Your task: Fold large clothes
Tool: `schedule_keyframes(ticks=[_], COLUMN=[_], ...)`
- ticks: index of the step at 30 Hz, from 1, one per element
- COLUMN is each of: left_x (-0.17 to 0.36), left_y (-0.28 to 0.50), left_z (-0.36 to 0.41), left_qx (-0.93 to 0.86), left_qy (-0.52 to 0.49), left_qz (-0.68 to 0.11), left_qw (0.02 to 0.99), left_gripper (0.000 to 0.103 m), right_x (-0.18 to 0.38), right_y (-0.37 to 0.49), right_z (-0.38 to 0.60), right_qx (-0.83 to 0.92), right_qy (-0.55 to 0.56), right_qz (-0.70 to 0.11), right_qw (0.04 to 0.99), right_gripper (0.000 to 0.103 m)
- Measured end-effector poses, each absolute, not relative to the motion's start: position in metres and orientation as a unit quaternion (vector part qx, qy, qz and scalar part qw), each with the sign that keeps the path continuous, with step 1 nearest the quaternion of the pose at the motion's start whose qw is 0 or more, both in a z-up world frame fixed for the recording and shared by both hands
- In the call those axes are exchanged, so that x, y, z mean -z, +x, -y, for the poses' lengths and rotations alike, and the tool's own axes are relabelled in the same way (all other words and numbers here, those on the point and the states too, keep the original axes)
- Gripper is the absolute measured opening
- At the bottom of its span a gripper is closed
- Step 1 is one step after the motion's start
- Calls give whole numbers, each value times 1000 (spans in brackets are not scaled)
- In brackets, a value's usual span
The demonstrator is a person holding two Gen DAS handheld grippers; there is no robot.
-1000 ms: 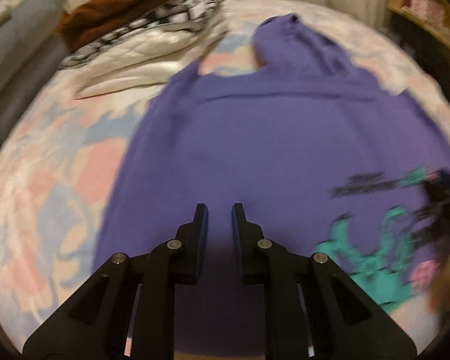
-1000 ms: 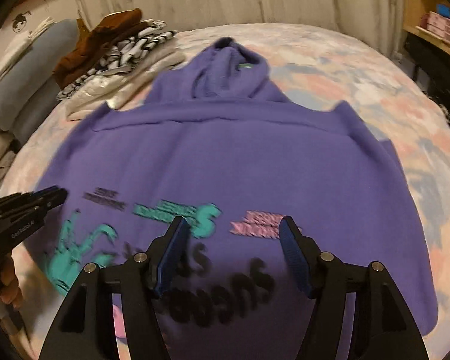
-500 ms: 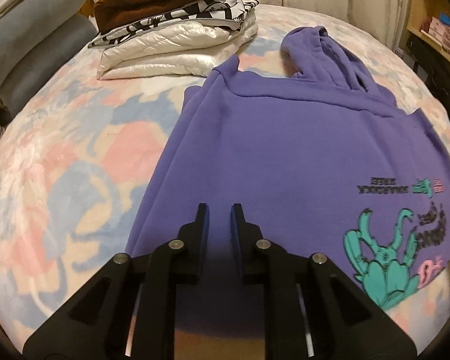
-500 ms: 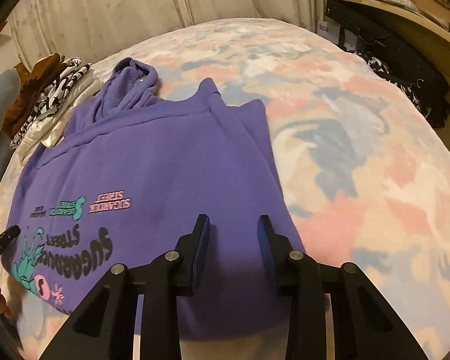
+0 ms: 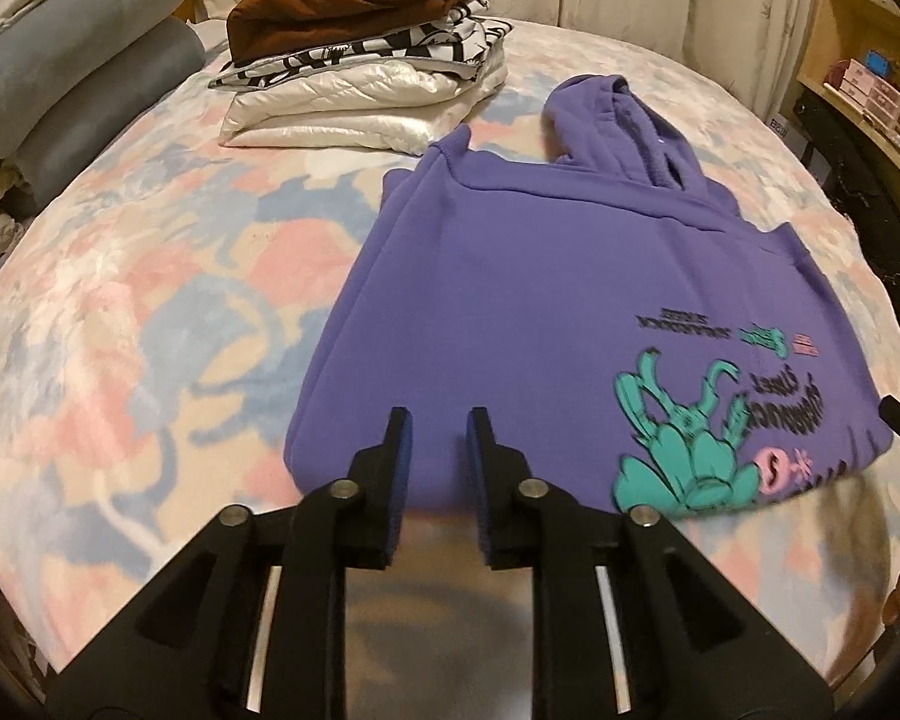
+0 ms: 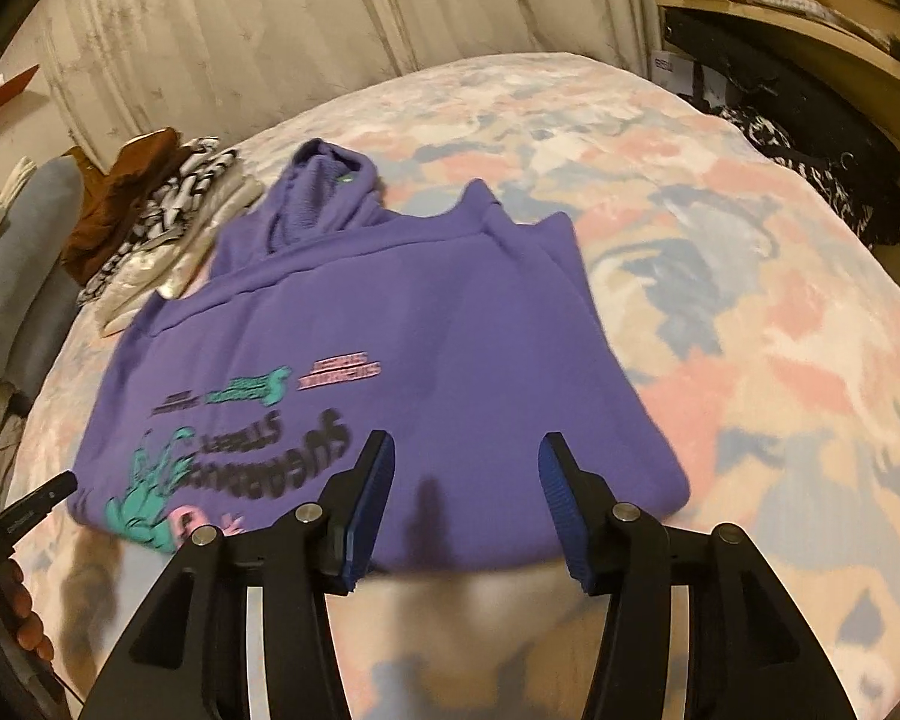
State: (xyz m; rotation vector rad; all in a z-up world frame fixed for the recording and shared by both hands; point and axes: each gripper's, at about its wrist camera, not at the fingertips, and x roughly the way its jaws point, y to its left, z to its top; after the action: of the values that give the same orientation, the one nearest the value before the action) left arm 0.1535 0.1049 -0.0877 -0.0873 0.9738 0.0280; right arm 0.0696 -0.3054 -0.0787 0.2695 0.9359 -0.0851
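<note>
Item: purple hoodie (image 5: pixel 510 300), mid-frame on the bed (image 5: pixel 120 300), sleeves tucked, halfway folded; my left gripper (image 5: pixel 435 438) and right gripper (image 6: pixel 465 468), jaws just parting, hold nothing; next, I judge, regrip the near hem.
</note>
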Motion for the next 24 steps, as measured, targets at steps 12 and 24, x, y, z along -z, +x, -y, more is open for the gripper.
schedule_keyframes(ticks=[12, 24], left_x=[65, 61], left_y=[127, 127], left_z=[-72, -44], left_qx=[29, 61], left_qy=[-57, -49], left_qz=[-456, -448], left_qw=[888, 891], left_gripper=[38, 39], right_x=[48, 38], right_y=[41, 42], right_z=[250, 214], right_qx=[-32, -82], right_qy=[117, 100], right_qz=[-438, -444], right_qw=[891, 887], right_gripper=[51, 51])
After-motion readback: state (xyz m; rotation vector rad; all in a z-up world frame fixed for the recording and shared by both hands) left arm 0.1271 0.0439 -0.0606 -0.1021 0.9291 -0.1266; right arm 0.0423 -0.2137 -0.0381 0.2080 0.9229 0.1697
